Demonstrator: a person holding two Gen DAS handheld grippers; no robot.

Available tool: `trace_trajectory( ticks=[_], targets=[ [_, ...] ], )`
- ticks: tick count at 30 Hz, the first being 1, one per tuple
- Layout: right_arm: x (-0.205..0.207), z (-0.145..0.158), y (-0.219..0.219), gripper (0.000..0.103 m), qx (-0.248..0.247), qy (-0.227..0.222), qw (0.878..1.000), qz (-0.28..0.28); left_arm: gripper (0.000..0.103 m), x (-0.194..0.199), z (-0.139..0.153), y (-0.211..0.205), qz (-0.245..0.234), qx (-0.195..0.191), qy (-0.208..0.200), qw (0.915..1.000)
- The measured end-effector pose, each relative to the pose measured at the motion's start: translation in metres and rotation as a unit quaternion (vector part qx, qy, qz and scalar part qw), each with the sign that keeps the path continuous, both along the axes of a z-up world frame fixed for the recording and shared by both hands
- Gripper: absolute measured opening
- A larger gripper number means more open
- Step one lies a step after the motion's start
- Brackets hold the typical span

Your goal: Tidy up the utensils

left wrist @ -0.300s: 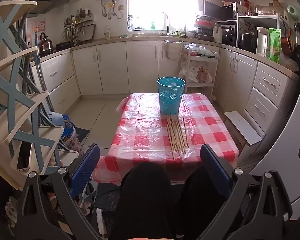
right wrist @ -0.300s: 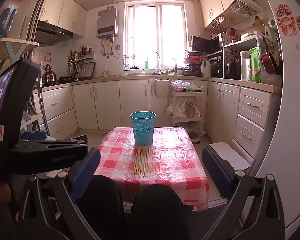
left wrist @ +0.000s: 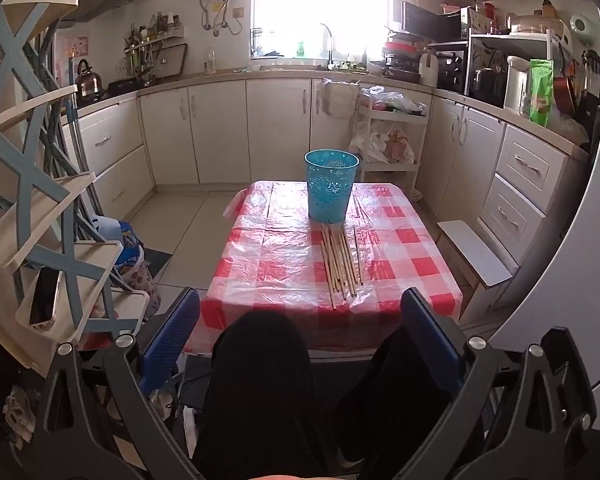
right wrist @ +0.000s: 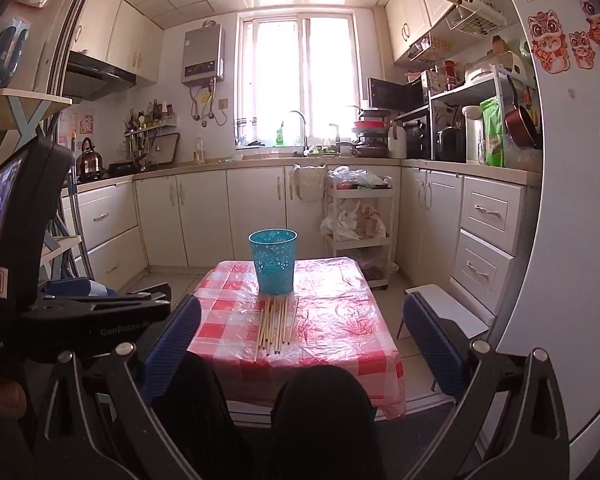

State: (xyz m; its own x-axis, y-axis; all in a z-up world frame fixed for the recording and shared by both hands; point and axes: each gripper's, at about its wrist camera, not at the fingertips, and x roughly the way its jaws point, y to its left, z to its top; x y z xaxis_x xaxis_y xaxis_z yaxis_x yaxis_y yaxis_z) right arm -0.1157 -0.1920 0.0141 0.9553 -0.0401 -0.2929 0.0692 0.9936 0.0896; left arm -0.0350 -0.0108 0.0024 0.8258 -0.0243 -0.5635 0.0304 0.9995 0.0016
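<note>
Several wooden chopsticks [left wrist: 340, 260] lie side by side on a low table with a red-checked cloth [left wrist: 268, 256], just in front of a blue perforated cup [left wrist: 330, 185]. The right wrist view shows the same chopsticks [right wrist: 276, 322] and blue cup [right wrist: 273, 261]. My left gripper [left wrist: 300, 344] is open and empty, held back above the person's knees, short of the table's near edge. My right gripper [right wrist: 300, 348] is likewise open and empty, well short of the table. The left gripper's body [right wrist: 80, 320] shows at the left of the right wrist view.
The person's dark-trousered knees [left wrist: 260, 380] fill the space between the fingers. A blue-and-cream shelf rack [left wrist: 40, 220] with a phone on it stands at left. A white step stool [left wrist: 476, 252] and drawers stand right of the table. A white trolley [left wrist: 388, 140] stands behind it.
</note>
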Motion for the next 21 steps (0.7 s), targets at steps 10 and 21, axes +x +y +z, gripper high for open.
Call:
trace_trajectory(
  ticks=[10, 21],
  targets=[
    [-0.012, 0.002, -0.007, 0.098, -0.010, -0.007, 1.000, 0.010, 0.097, -0.002, 0.004, 0.000, 0.006, -0.004, -0.001, 1.0000],
    [-0.013, 0.002, 0.000, 0.098, -0.006, -0.009, 1.000, 0.014, 0.097, -0.011, 0.002, 0.000, 0.009, 0.002, -0.009, 0.9999]
  ],
)
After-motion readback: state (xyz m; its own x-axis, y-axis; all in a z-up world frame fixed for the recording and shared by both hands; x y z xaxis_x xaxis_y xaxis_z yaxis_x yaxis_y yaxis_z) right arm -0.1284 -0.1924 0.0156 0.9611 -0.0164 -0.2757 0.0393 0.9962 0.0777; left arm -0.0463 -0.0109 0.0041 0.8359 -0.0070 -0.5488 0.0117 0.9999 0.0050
